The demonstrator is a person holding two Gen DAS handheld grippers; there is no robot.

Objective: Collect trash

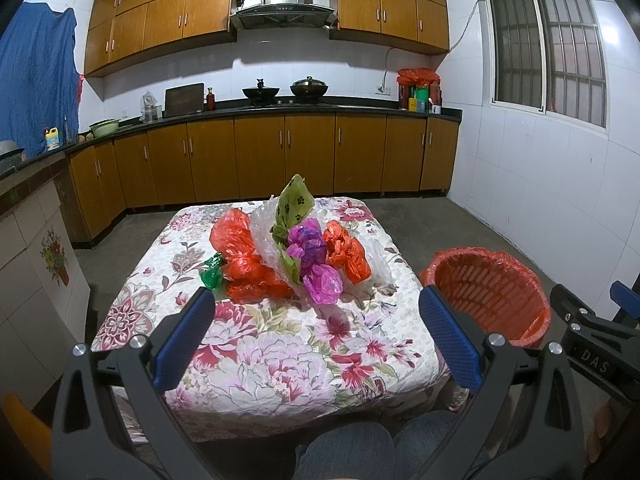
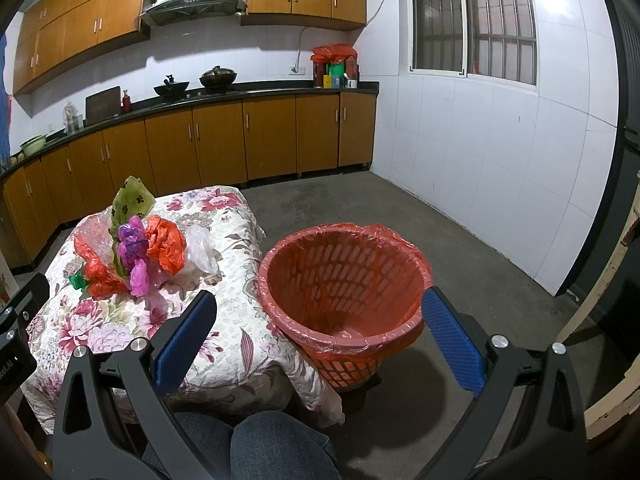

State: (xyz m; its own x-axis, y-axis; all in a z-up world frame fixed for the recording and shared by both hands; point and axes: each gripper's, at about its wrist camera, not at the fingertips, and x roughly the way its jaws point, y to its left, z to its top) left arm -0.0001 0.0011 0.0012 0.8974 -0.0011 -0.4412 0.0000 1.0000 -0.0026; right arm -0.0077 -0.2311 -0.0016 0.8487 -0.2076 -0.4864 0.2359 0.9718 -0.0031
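Floral table (image 1: 256,360): trash pile (image 1: 296,252) crosswise.

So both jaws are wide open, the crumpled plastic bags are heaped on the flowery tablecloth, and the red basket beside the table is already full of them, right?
Not quite: the red basket is empty apart from its liner, as the right wrist view shows. The rest holds: both jaws open, bags heaped on the tablecloth.

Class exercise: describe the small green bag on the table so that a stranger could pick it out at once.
Start at the table with the floral cloth, then the pile of crumpled plastic bags on it. At the pile's left edge lies the small dark green crumpled plastic bag, touching the large red plastic bag. It is the only glossy emerald piece; the other green bag is pale with paw prints.
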